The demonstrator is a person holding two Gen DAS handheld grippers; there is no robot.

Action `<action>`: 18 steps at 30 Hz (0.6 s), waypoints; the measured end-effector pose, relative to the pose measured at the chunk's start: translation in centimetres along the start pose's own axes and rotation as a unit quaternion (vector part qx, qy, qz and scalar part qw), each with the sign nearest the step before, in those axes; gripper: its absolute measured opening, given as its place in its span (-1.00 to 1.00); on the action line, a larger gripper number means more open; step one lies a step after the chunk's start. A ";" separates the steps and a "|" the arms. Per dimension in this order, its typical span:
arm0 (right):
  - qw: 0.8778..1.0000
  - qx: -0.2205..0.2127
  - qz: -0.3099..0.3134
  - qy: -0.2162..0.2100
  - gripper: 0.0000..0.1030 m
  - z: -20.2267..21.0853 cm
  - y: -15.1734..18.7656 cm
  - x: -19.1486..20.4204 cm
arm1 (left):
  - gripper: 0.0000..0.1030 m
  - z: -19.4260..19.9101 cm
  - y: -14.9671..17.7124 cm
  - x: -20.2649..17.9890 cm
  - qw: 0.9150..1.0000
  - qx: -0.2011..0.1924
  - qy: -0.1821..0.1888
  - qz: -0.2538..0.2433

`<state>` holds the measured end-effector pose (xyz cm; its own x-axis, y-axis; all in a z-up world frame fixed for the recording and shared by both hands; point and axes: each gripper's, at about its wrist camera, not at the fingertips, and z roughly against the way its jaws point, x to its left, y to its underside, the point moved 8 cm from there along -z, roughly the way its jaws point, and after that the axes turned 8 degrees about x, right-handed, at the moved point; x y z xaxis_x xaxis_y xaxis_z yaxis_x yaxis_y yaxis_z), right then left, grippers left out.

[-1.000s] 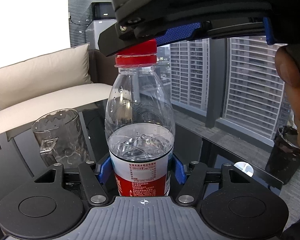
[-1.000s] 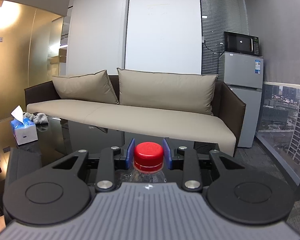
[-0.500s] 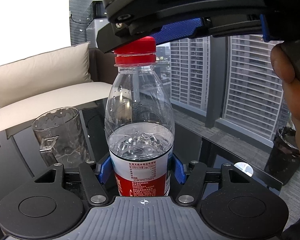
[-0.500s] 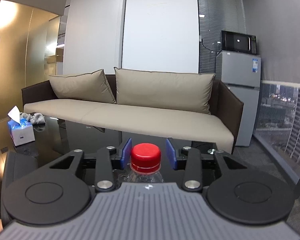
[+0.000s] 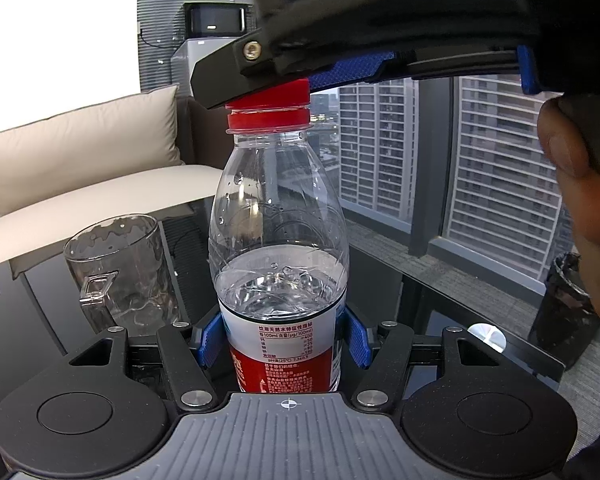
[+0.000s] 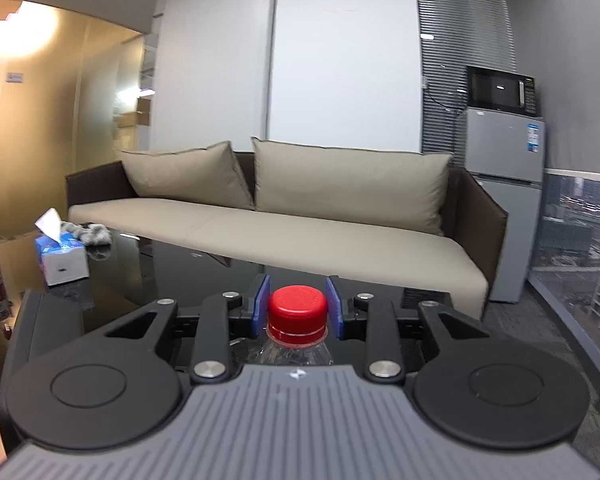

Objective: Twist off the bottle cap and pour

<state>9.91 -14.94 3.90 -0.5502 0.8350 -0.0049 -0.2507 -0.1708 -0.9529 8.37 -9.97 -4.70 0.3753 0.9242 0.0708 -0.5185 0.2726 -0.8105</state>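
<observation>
Glass table (image 5: 440, 292), sofa beyond: my left gripper (image 5: 280, 340) clamps the bottle (image 5: 278, 240); my right gripper (image 6: 297, 306) pinches the cap (image 6: 297, 305); twist level.

Daylight floods in from the window (image 5: 496, 184), blowing out the wall above the sofa (image 5: 80, 168). Warm ceiling lamp (image 6: 18, 34) glares left of it. Fisheye bends the edges; near parts blur.
</observation>
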 end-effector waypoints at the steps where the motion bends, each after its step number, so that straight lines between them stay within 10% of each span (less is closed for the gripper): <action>1: 1.000 -0.003 0.005 -0.006 -0.38 0.0 0.0 -0.1 | 0.10 0.0 0.0 0.0 1.000 0.000 0.000 0.000; 18: 0.991 -0.003 0.117 -0.067 -0.36 0.2 0.0 -0.5 | 0.10 0.4 0.2 0.1 1.000 0.000 0.002 0.003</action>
<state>10.01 -15.43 3.97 -0.6934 0.6962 -0.1857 -0.0989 -0.3472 -0.9325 8.02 -9.76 -4.61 0.3757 0.9246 0.0627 -0.5213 0.2668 -0.8106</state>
